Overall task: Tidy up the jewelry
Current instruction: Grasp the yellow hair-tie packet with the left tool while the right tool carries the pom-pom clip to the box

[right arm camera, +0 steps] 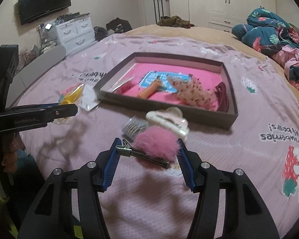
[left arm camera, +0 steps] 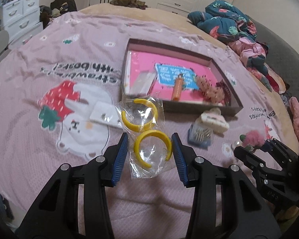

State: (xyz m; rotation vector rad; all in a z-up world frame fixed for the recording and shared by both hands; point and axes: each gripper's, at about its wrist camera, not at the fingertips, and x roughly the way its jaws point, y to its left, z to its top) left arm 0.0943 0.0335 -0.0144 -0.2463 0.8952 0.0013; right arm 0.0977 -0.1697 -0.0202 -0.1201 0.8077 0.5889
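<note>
A clear bag with two yellow hoop earrings (left arm camera: 152,149) lies on the pink blanket. My left gripper (left arm camera: 149,139) is open, its blue pads on either side of the near hoop. My right gripper (right arm camera: 148,143) is open around a pink pom-pom hair clip (right arm camera: 155,145) with a metal clasp; the pom-pom also shows in the left wrist view (left arm camera: 253,139). A shallow box (left arm camera: 236,107) with a pink floor holds an orange clip (left arm camera: 177,89), a spiky pink comb (right arm camera: 191,92) and a dark red claw clip (right arm camera: 222,95).
A white claw clip (right arm camera: 169,120) and a small clear comb (right arm camera: 133,128) lie in front of the box. A white earring card (left arm camera: 105,115) lies left of the yellow hoops. Bundled clothes (right arm camera: 269,31) sit at the bed's far right; drawers (right arm camera: 73,31) stand beyond the bed.
</note>
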